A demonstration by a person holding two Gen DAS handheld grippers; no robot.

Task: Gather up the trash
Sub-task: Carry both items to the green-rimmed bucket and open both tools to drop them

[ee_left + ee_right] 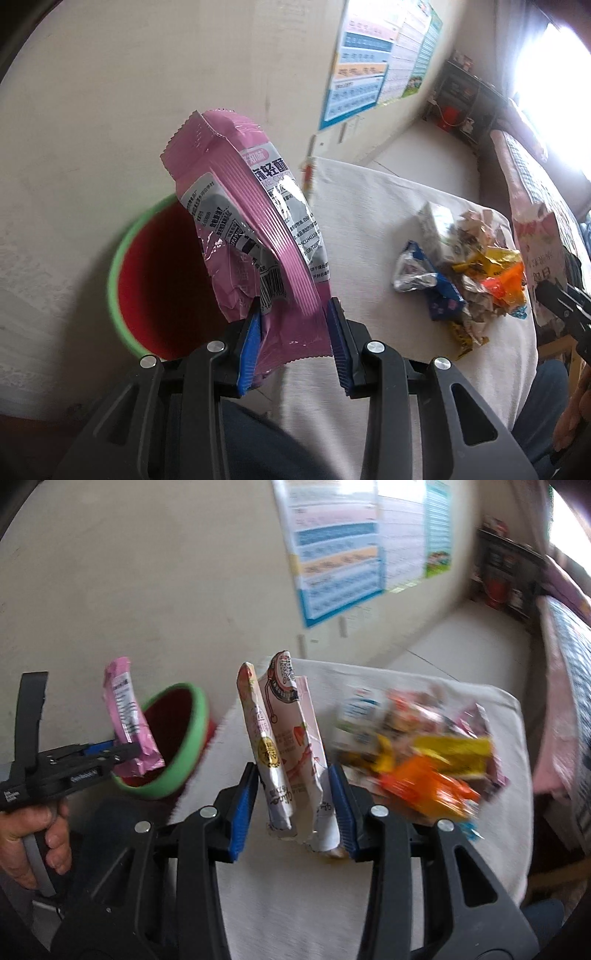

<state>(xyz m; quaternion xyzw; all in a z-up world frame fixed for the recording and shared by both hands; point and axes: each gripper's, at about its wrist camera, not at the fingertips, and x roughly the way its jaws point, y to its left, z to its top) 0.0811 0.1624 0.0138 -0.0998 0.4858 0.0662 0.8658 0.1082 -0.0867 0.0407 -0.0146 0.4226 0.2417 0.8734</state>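
Note:
My left gripper (pixel 295 325) is shut on the lower end of a pink snack wrapper (pixel 251 229), which stands up in front of a red bin with a green rim (pixel 122 266). In the right wrist view the left gripper (pixel 127 751) holds that pink wrapper (pixel 123 709) at the mouth of the bin (pixel 177 753). My right gripper (pixel 293 801) is shut on a white and pink strawberry wrapper (pixel 288 746), held upright above the table. A pile of crumpled wrappers (pixel 424 760) lies on the white tablecloth (pixel 303 897). It also shows in the left wrist view as the trash pile (pixel 465 266).
The bin stands on the floor by the table's left edge, close to the pale wall. Posters (pixel 340 554) hang on that wall. A dark shelf (pixel 461 99) and a bed (pixel 565 686) lie to the right. A person's hand (pixel 40 838) grips the left tool.

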